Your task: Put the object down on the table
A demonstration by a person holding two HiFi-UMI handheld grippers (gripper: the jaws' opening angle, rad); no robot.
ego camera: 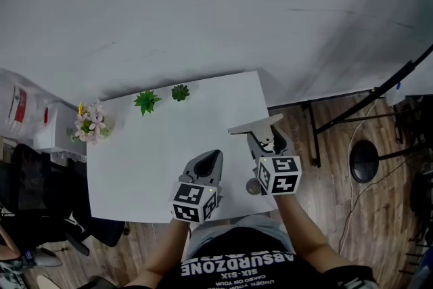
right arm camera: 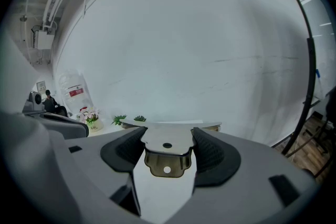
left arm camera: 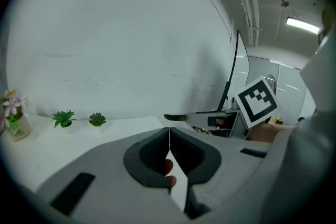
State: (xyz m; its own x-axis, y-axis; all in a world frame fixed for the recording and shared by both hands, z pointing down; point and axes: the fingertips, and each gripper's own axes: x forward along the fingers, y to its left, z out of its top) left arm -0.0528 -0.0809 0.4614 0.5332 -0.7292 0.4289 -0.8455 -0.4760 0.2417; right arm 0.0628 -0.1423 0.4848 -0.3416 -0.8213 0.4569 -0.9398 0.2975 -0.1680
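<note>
My right gripper point(ego camera: 265, 139) is shut on a flat metal tool like a scraper point(ego camera: 256, 124), held above the right part of the white table point(ego camera: 135, 166). In the right gripper view the tool's shank with two holes point(right arm camera: 167, 152) sits clamped between the ribbed pads, and its wide blade point(right arm camera: 168, 124) lies level ahead. My left gripper point(ego camera: 215, 156) hovers over the table's near edge, shut with nothing in it point(left arm camera: 169, 131). From the left gripper view the blade point(left arm camera: 178, 117) and the right gripper's marker cube point(left arm camera: 256, 102) show to the right.
Two small green plants point(ego camera: 146, 101) point(ego camera: 180, 92) stand near the table's far edge, with a vase of flowers point(ego camera: 91, 122) at the left edge. A small round grey thing point(ego camera: 254, 186) lies by the near right corner. Black chair point(ego camera: 40, 199) on the left, stand base point(ego camera: 365, 160) on the right.
</note>
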